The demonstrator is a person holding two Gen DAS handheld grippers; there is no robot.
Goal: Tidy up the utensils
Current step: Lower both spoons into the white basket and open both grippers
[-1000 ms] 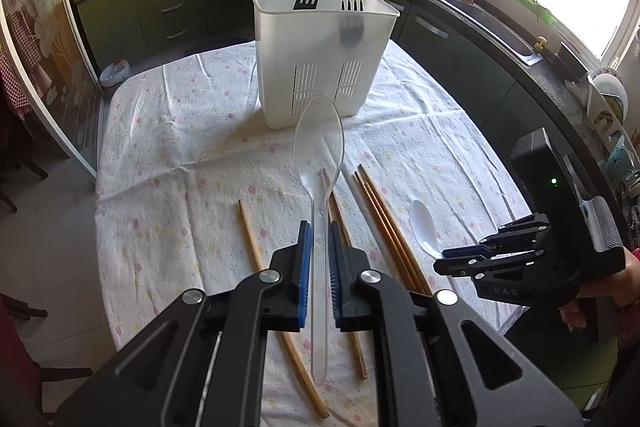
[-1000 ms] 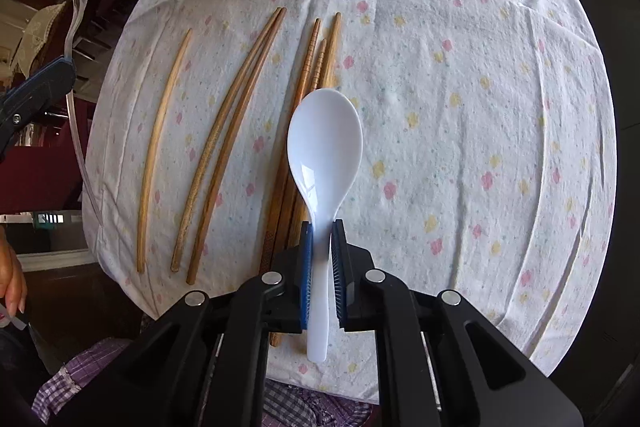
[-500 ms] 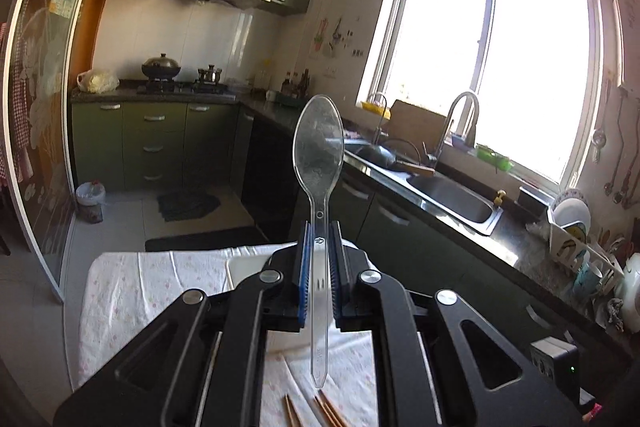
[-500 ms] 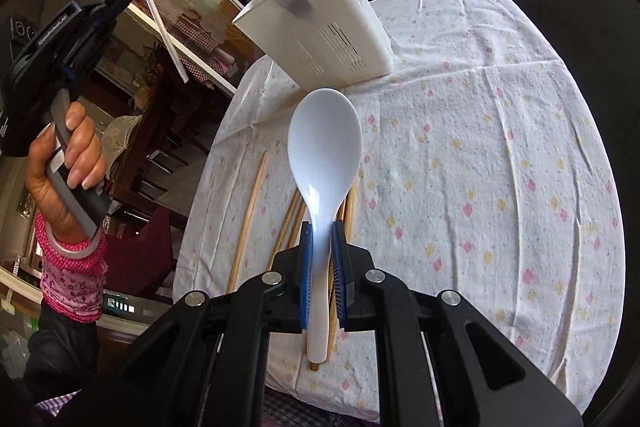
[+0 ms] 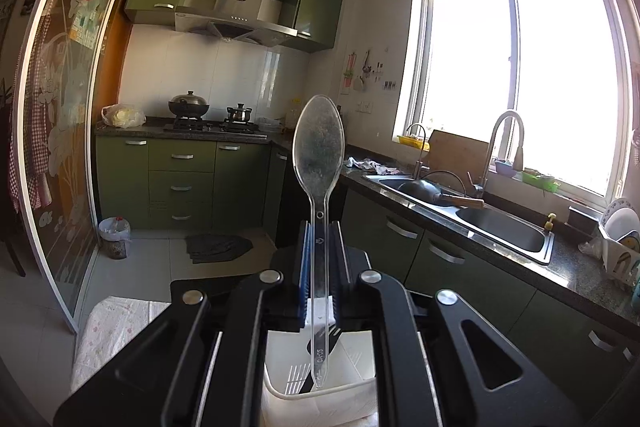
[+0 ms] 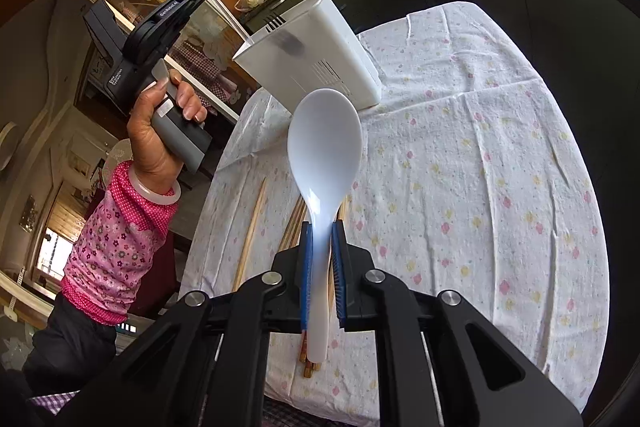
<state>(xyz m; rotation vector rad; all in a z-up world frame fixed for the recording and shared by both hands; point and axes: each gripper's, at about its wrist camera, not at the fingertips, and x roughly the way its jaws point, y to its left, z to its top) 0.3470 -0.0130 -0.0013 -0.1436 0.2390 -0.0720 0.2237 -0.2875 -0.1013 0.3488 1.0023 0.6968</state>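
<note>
the left gripper (image 5: pixel 319 267) has its blue pads pinched on the stem of a clear plastic spoon (image 5: pixel 319 155), bowl uppermost and handle hanging down. seen from the right wrist view, that handle tip reaches down to the near corner of the rim of the white utensil holder (image 6: pixel 316 47); in the left wrist view the tip shows against the holder's open mouth, where something dark already lies inside. whether the tip has crossed the rim or only touches it i cannot tell. the spoon's long axis runs tilted, leaning over the holder's mouth, so the coming move looks like a lowering along that axis and then a release.

the right gripper (image 6: pixel 320 267) is pressed shut on the neck of a white spoon (image 6: pixel 325 155), bowl forward, handle trailing back between the fingers. it hangs above the near edge of the table (image 6: pixel 520 187), over the wooden chopsticks (image 6: pixel 250 231) that lie on the flowered cloth, well short of the holder. the holder stands toward the far edge of the table.

so the left hand (image 6: pixel 160 143) is the nearer, already at the holder; the right would need to travel forward and tip its spoon handle-down before it can follow.
</note>
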